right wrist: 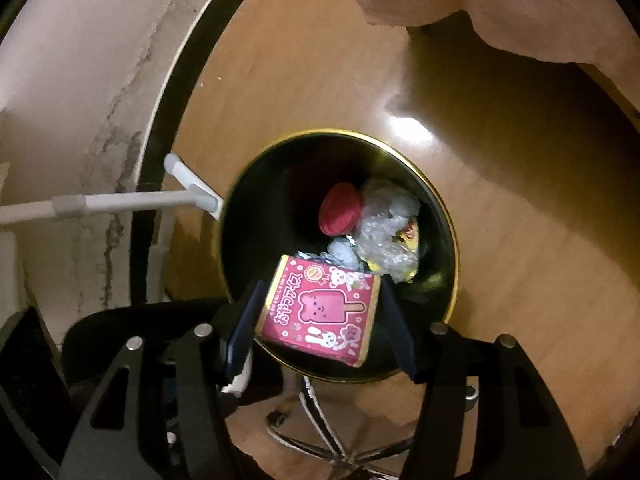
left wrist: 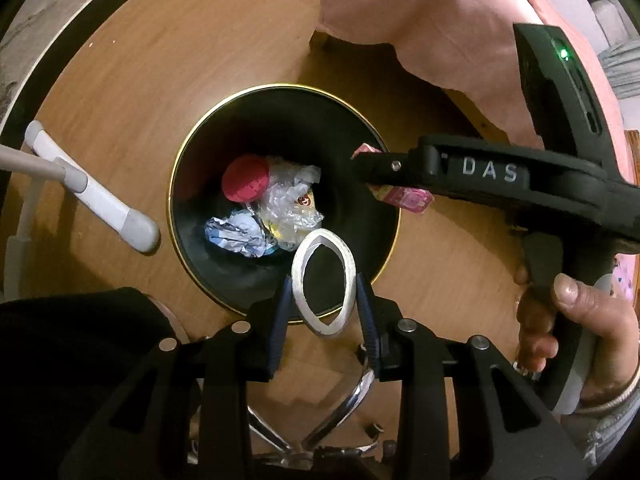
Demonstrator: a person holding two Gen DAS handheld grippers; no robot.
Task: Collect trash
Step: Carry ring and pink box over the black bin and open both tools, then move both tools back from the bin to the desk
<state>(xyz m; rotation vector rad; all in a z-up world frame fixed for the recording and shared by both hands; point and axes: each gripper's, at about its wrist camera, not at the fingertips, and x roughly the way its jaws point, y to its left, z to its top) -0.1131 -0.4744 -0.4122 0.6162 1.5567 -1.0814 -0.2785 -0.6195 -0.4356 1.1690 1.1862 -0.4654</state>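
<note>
A black bin with a gold rim [left wrist: 178, 184] [right wrist: 450, 216] stands on the wooden floor. Inside lie a red round lid [left wrist: 245, 180] [right wrist: 340, 208], crumpled clear plastic [left wrist: 288, 200] [right wrist: 384, 220] and a crushed blue-white wrapper [left wrist: 236, 236] [right wrist: 344, 254]. My left gripper [left wrist: 323, 298] is shut on a white squashed ring [left wrist: 324, 284], held over the bin's near rim. My right gripper [right wrist: 320, 316] is shut on a pink ice-cream box [right wrist: 320, 308] over the bin; in the left wrist view its black body [left wrist: 480, 172] reaches in from the right with the box [left wrist: 404, 196] partly hidden.
A white tubular frame [left wrist: 104, 200] [right wrist: 120, 202] stands left of the bin. Pink cloth [left wrist: 420, 20] [right wrist: 500, 4] hangs over the far side. A chair's chrome base [left wrist: 344, 404] [right wrist: 340, 440] is below the grippers. A hand [left wrist: 572, 320] holds the right gripper's handle.
</note>
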